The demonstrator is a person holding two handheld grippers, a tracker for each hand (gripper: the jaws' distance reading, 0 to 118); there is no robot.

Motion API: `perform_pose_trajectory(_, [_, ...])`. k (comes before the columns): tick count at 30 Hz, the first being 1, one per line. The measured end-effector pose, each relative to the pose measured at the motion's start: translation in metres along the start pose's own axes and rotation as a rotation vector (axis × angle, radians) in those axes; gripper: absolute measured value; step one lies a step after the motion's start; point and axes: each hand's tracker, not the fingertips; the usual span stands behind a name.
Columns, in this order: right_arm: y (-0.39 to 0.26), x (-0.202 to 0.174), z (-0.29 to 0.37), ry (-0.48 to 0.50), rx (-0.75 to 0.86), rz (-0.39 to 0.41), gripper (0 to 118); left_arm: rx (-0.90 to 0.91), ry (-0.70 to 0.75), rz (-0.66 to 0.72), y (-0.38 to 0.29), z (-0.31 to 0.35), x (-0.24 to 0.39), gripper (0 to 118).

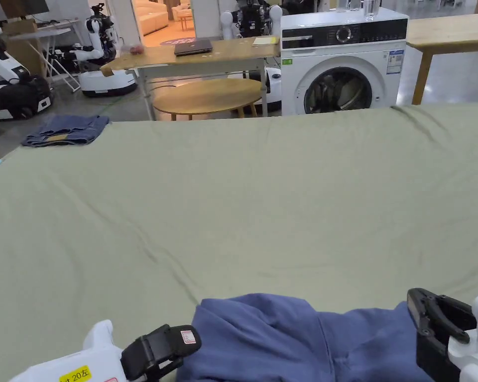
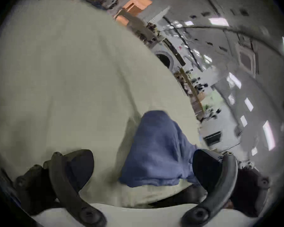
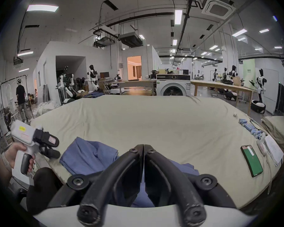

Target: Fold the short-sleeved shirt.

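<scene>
Blue shirt (image 1: 302, 338) sits bunched at the near edge of the green-covered bed (image 1: 243, 199), right in front of us, between the two grippers. Not laid flat yet, so by our read folding hasn't really started.

Left gripper (image 2: 143, 166): jaws spread wide, a fold of shirt lying between them but neither pad pressing on it. In the head view it hovers just beside the shirt's left edge.

Right gripper (image 3: 143, 163): jaws fully together, tips touching. Blue cloth shows below and behind them; we can't tell whether any of it is pinched, looks like nothing is.

Handling: thin, soft woven cloth, light, no stiffness. It'll drape and sag from any pinch point, may drag on the bed cover. We'd take it at two seams or corners, shoulders or hem, one per gripper, then lift and spread.

Hard to read: collar, sleeves and hem are all buried in the bunch. The shirt's near part is cut off at the bottom of the head view. Left gripper view is motion-blurred.

Phone (image 3: 252, 161) lies well right of the shirt, clear of the work.
</scene>
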Motion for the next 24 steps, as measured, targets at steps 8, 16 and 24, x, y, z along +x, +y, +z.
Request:
perform_pose_trajectory(8, [0.001, -0.005, 0.002, -0.044, -0.02, -0.009, 3, -0.033, -0.235, 0.118, -0.015, -0.041, 0.022, 90])
perform_pose_trajectory(16, [0.007, -0.011, 0.008, -0.084, -0.019, 0.025, 3, 0.138, -0.096, 0.093, 0.004, 0.005, 0.031, 9])
perform_pose_trajectory(24, [0.007, -0.009, 0.006, -0.077, -0.018, 0.032, 3, 0.275, 0.331, -0.53, 0.012, 0.065, 0.098, 9])
